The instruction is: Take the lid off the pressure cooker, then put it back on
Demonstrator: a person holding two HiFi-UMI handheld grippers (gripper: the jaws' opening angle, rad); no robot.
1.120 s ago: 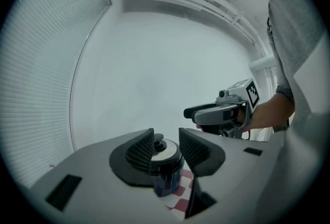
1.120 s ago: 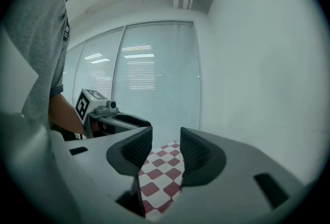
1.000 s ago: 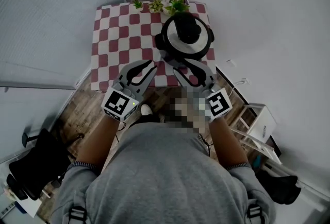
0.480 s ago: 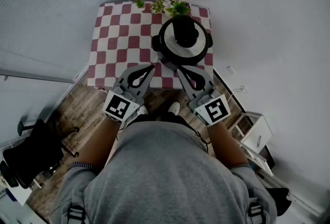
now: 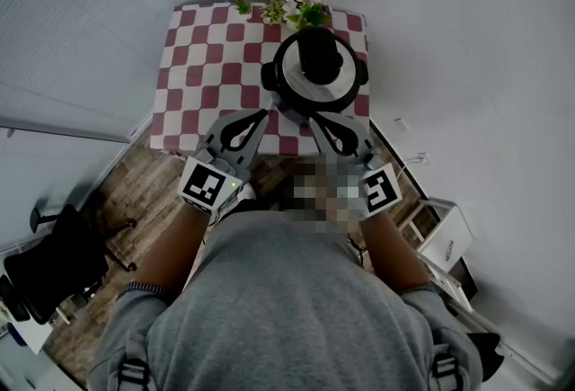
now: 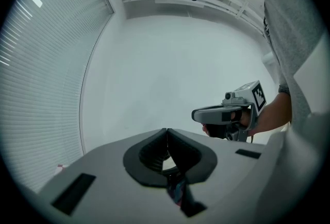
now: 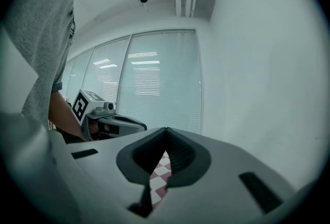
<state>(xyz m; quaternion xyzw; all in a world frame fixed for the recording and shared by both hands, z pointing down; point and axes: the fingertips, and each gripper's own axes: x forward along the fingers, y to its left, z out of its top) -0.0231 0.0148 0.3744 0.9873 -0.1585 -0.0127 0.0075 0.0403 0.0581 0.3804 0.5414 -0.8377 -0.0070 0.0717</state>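
Both sets of jaws are clenched tight with nothing in them: left gripper (image 5: 262,117) and right gripper (image 5: 316,121) hover side by side at the near edge of the checkered table (image 5: 207,66). The pressure cooker (image 5: 314,84) sits straight ahead on the table's far right part, lid (image 5: 319,57) on, side handles sticking out left and right. It's just past the right gripper's tips, so I'd say that one's nearer. Neither gripper view shows the cooker at all – the right one only catches a sliver of cloth – and the lid's seam is too small to make out.
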